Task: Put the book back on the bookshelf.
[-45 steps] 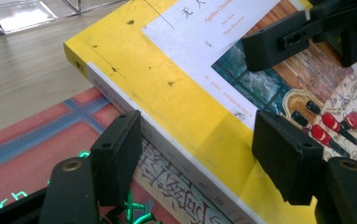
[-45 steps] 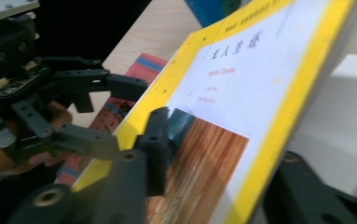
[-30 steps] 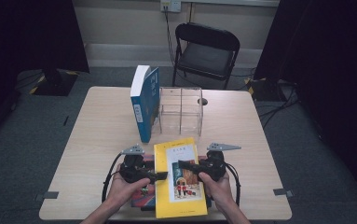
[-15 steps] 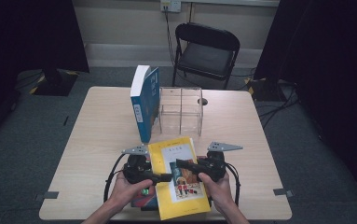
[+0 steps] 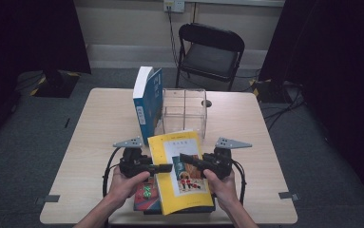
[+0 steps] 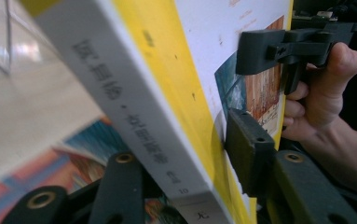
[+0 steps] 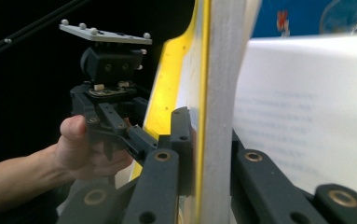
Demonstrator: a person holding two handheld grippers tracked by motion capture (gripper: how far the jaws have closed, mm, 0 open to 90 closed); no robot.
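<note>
Raised since before: yellow book (image 5: pixel 182 173), far edge now tilted up off the stack near the clear box (image 5: pixel 184 110). Left gripper (image 5: pixel 163 167) just closed onto its spine edge; right gripper (image 5: pixel 189 159) clamps the opposite edge.

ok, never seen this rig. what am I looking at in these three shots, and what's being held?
No robot arm here: a person holds a hand-held gripper in each hand, each with two black jaws and its own camera.

The high view looks down on the table from above the person's side. The other two pictures come from the cameras riding on the grippers, looking along their jaws.

The left hand-held gripper and the right hand-held gripper each clamp an edge of the yellow book, tilted up off a stack of books. The left jaws have just been closing on it.

Farther back stand a blue book, upright, and a clear plastic box. A black chair is behind the table.
</note>
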